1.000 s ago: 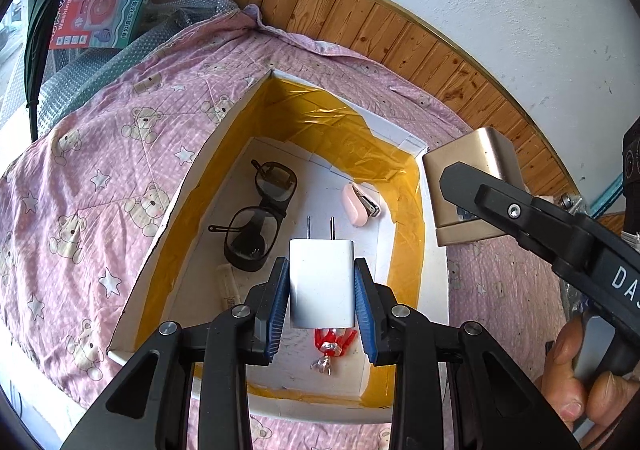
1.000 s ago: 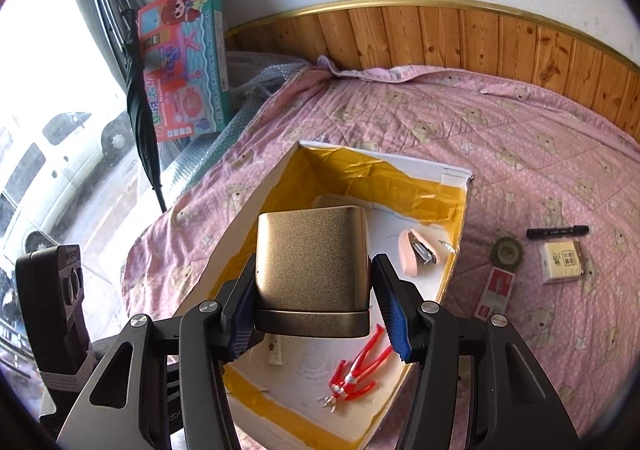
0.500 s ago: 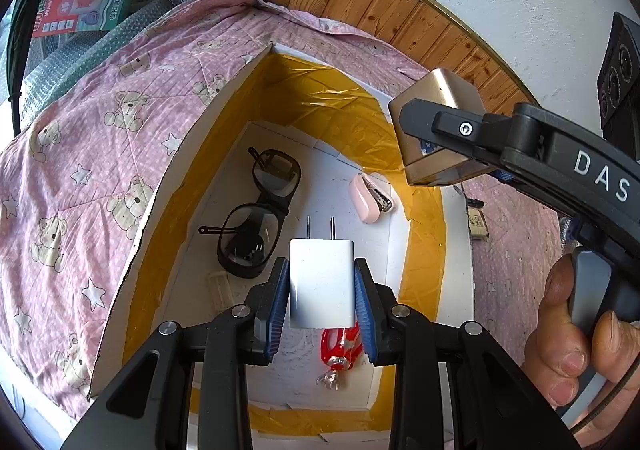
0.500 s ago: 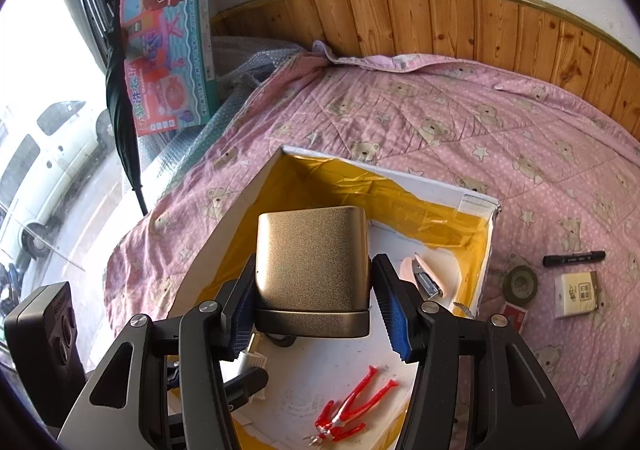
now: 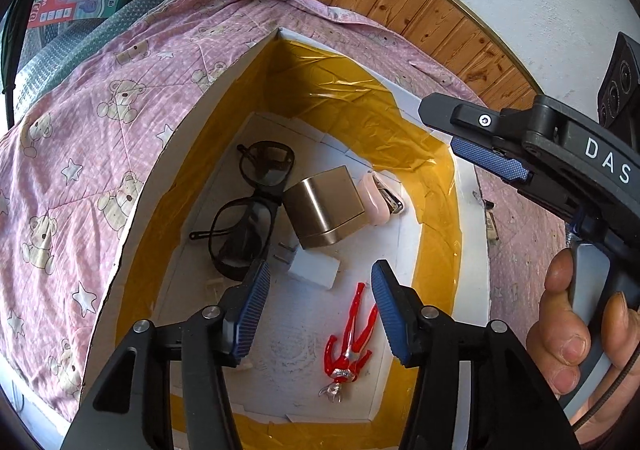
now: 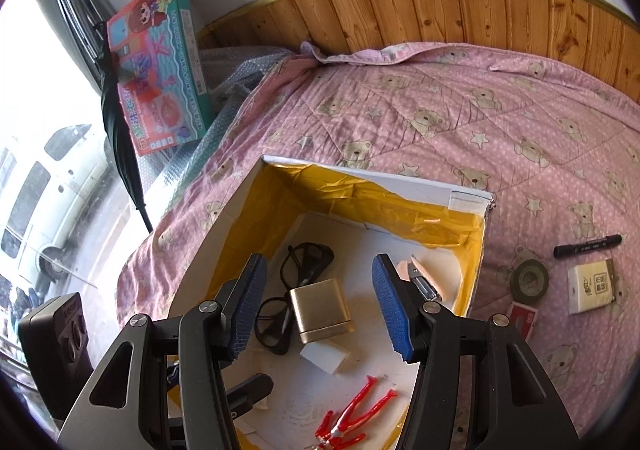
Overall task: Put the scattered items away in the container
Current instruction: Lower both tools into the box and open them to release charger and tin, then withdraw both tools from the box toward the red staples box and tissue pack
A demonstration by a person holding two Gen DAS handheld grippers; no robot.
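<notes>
Both grippers [image 5: 318, 306] [image 6: 318, 306] agape over box [image 5: 476, 234]

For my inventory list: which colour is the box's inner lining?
Glossy yellow lining, seen best in the left wrist view.

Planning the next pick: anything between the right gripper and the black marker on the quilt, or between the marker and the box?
Nothing visible blocks it. The right gripper is open and empty over the box. The black marker lies alone on the pink quilt, apart from the tape roll and tissue pack. The box's near wall is the only thing to clear.
</notes>
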